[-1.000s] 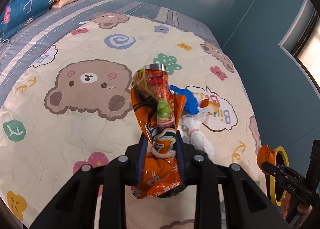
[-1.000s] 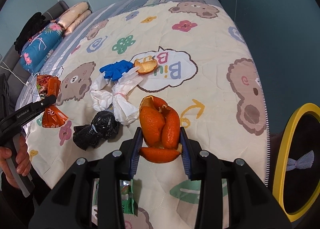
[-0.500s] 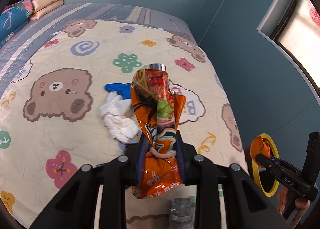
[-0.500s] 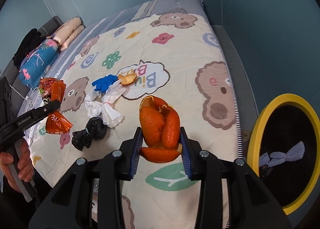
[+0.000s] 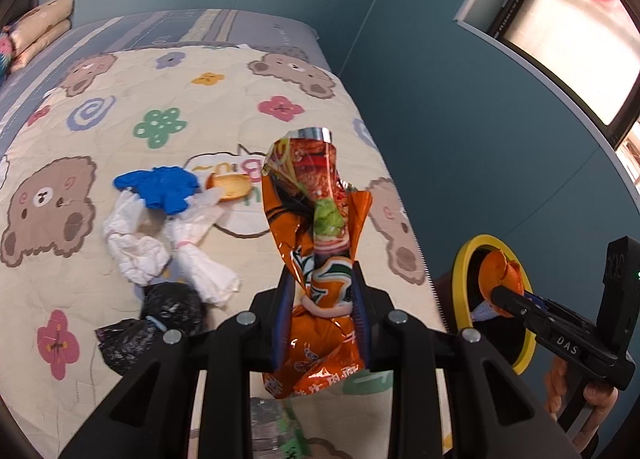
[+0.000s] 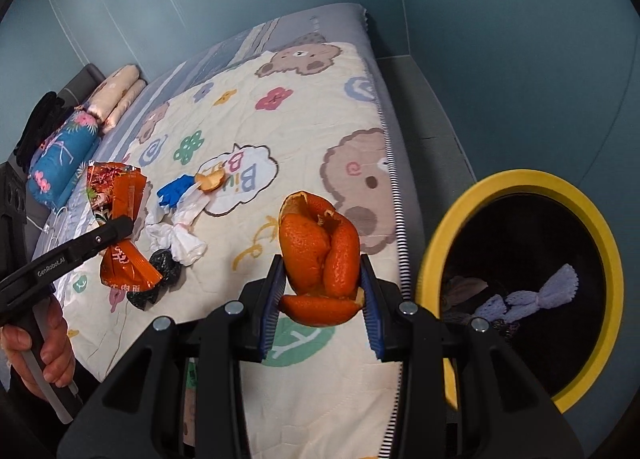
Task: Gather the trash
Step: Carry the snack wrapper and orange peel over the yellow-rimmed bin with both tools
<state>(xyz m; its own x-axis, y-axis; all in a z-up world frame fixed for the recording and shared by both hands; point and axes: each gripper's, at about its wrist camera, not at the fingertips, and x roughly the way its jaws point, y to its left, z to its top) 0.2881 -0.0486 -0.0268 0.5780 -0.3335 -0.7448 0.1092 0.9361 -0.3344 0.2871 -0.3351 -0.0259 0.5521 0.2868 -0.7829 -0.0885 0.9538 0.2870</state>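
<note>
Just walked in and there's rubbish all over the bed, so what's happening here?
A person is clearing trash off the bed with a gripper in each hand. The left gripper is shut on an orange snack wrapper, and the right gripper is shut on an orange peel, close to the yellow-rimmed bin beside the bed. On the quilt lie a blue glove, white bags, a black bag and another peel.

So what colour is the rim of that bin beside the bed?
Yellow; the bin's rim shows best in the right wrist view.
</note>
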